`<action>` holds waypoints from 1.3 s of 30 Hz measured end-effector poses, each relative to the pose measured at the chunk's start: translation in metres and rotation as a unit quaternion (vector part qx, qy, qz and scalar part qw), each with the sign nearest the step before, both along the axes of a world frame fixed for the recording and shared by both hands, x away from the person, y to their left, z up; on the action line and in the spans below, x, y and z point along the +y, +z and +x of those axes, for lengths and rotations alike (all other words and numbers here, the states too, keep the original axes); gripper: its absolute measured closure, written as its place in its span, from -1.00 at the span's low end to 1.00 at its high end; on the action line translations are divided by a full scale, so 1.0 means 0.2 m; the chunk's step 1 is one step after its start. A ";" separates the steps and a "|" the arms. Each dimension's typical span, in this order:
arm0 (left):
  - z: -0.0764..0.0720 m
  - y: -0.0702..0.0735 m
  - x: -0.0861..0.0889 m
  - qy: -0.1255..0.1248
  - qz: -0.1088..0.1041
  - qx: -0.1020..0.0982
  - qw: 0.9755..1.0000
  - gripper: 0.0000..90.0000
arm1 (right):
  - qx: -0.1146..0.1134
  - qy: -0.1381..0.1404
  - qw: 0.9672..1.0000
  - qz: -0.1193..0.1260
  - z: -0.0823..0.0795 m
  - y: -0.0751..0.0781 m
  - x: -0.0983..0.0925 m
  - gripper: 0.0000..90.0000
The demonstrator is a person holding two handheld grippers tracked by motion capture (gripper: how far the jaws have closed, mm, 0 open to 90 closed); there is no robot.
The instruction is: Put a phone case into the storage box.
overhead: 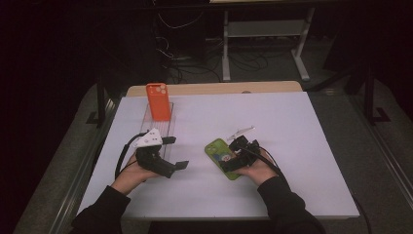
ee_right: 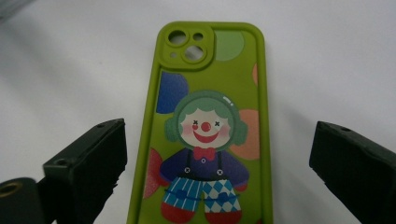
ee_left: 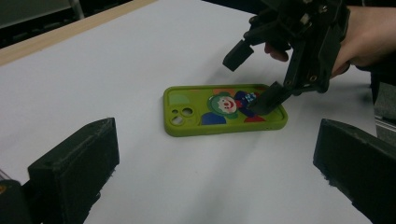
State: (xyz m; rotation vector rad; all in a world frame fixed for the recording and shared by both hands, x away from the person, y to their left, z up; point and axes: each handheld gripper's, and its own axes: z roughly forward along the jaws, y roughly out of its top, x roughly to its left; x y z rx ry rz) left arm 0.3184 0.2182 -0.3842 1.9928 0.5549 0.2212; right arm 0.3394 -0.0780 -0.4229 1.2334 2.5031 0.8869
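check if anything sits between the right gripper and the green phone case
Nothing visible does. The right gripper hangs open directly over the green phone case, its jaws spread to either side of the case's lower end, with only bare white table around it. The orange phone case stands far off on its clear rack.

No text, label, brand or number can be read in any view. On the green phone case (ee_right: 210, 126), at the centre of the right gripper view, a clown figure is printed, with small cross marks for eyes; no lettering is carried.
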 end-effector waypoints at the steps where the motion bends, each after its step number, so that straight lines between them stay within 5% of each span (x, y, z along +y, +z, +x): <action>1: 0.00 0.00 0.00 0.000 0.000 0.000 1.000 -1.00 | -0.002 0.002 1.000 -0.005 0.00 -0.01 0.01 -0.91; 19: 0.00 0.00 -0.01 -0.002 -0.005 -0.003 1.000 -1.00 | 0.013 0.016 0.999 -0.049 0.00 -0.10 0.06 -0.80; 39: -0.01 0.01 -0.01 -0.004 -0.002 0.000 1.000 -1.00 | 0.014 0.007 0.999 -0.049 -0.02 -0.09 0.07 -0.66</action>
